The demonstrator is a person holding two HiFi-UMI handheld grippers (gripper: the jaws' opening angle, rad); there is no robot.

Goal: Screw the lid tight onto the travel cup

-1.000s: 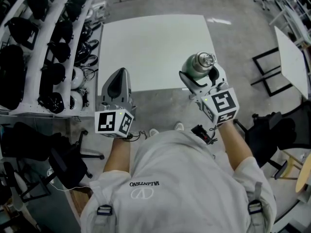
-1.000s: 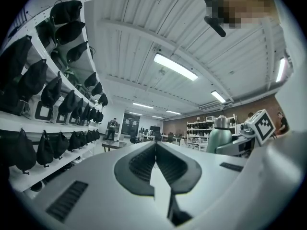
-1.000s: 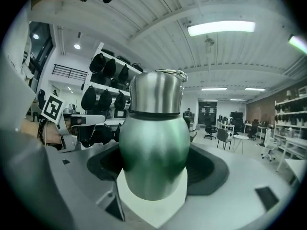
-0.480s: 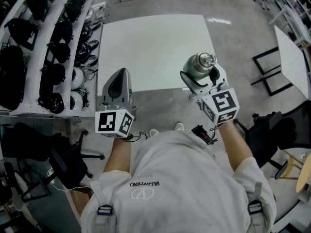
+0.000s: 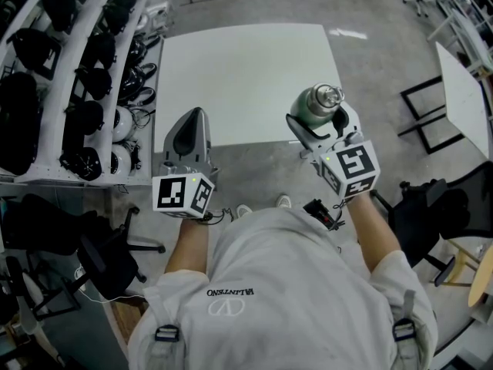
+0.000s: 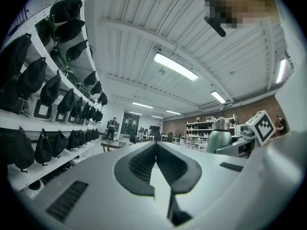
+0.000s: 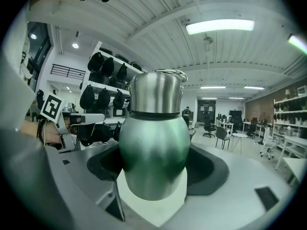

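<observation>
Nearest, the left gripper [image 6: 156, 147] points level, its fingers [image 6: 139, 164] closed flat on each other with nothing between them. The right gripper [image 5: 316, 118] is held beside it, well apart to the right and tipped slightly down. Its fingers [image 7: 103, 164] grip the cup [image 7: 153, 152] round the lower body. The cup stands upright between those fingers, green-tinted steel, held clear of the bench. The lid [image 7: 156, 94] sits on its neck above a dark ring, with a wire loop on top. A marker cube [image 5: 183, 194] sits at the back of each gripper.

Below and just beyond both pairs of fingers lies the white bench [image 5: 246, 68]. In the head view the fingertips overlap its near edge, and the cup is near its right corner. Grey floor [image 5: 370, 60] surrounds it.

Left of the left fingers run white racks [image 5: 69, 91] hung with black bags [image 6: 29, 80]. Right of the right fingers stands a white table [image 5: 462, 95] on a black frame, with a black chair [image 5: 427, 210] nearer in.

Ahead of the fingers the room runs deep. There are office seats and small tables [image 7: 225, 135], and shelves [image 6: 206, 128] against a brown wall [image 6: 249, 110]. A person [image 6: 112, 124] stands far off past the racks. Overhead is a white ribbed ceiling [image 7: 144, 13] with strip lights [image 7: 219, 26].
</observation>
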